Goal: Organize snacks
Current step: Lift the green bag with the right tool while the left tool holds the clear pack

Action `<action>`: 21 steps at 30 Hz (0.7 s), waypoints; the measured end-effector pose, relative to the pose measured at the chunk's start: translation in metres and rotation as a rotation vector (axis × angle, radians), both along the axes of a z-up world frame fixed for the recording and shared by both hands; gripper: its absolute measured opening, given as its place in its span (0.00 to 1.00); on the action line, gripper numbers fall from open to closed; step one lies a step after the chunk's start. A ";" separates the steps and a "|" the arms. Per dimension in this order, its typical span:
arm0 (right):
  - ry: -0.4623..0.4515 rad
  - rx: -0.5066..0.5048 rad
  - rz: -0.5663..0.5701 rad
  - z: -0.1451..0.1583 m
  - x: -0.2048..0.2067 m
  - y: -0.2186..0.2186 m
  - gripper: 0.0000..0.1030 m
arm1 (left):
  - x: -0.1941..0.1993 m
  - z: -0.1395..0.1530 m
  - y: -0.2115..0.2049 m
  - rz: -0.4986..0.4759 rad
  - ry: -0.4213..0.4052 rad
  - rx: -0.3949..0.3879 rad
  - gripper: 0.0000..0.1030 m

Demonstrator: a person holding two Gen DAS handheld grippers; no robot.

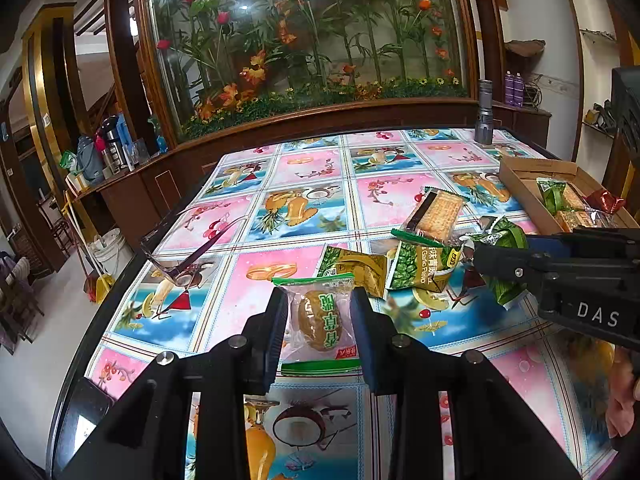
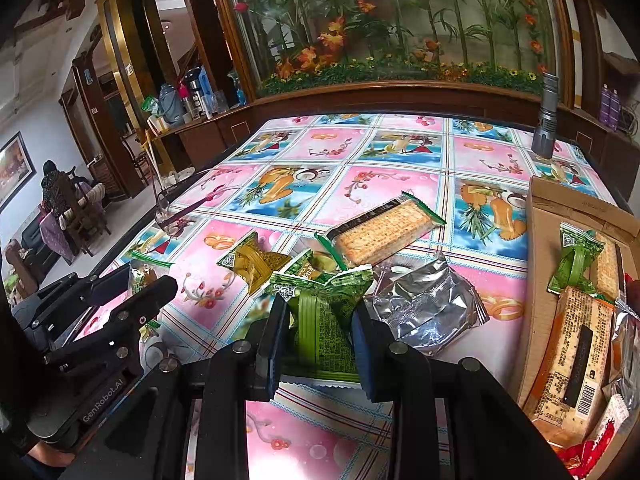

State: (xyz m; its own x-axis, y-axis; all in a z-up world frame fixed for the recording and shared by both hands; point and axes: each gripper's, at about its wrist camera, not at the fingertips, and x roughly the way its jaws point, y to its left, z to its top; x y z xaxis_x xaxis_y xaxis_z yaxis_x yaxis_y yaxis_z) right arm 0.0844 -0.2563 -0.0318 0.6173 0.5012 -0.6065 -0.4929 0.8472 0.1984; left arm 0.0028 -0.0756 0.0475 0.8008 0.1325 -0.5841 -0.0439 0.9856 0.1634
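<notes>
My left gripper (image 1: 320, 304) is shut on a clear-wrapped round pastry (image 1: 320, 320) with green ends, just over the flowered tablecloth (image 1: 256, 280). My right gripper (image 2: 320, 316) is shut on a green snack packet (image 2: 324, 332); in the left wrist view that gripper (image 1: 490, 258) reaches in from the right with the green packet (image 1: 506, 236). In the right wrist view the left gripper (image 2: 150, 286) shows at the left edge with the pastry (image 2: 140, 274). A cardboard box (image 2: 540, 272) with several snacks inside stands at the right; its wall (image 1: 520, 178) shows in the left wrist view too.
Loose on the cloth lie a cracker pack (image 2: 384, 232), two green pea packets (image 1: 356, 268) (image 1: 420, 264) and a crumpled silver wrapper (image 2: 424, 308). Eyeglasses (image 1: 180, 256) rest near the left edge. A grey flashlight (image 2: 545, 120) stands at the far right corner. A wooden cabinet borders the table's far side.
</notes>
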 end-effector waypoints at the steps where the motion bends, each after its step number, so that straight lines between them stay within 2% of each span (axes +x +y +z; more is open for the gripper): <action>1: 0.001 0.002 0.000 0.000 0.000 0.000 0.32 | -0.001 0.001 0.000 0.000 -0.001 0.002 0.30; 21: -0.004 0.009 -0.003 0.002 -0.001 0.000 0.32 | -0.001 0.001 -0.001 0.001 -0.005 0.001 0.30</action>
State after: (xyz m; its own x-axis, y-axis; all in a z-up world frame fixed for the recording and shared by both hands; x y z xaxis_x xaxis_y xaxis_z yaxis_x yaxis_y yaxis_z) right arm 0.0834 -0.2563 -0.0295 0.6208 0.5049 -0.5997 -0.4914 0.8467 0.2042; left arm 0.0015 -0.0771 0.0481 0.8034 0.1338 -0.5802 -0.0457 0.9854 0.1640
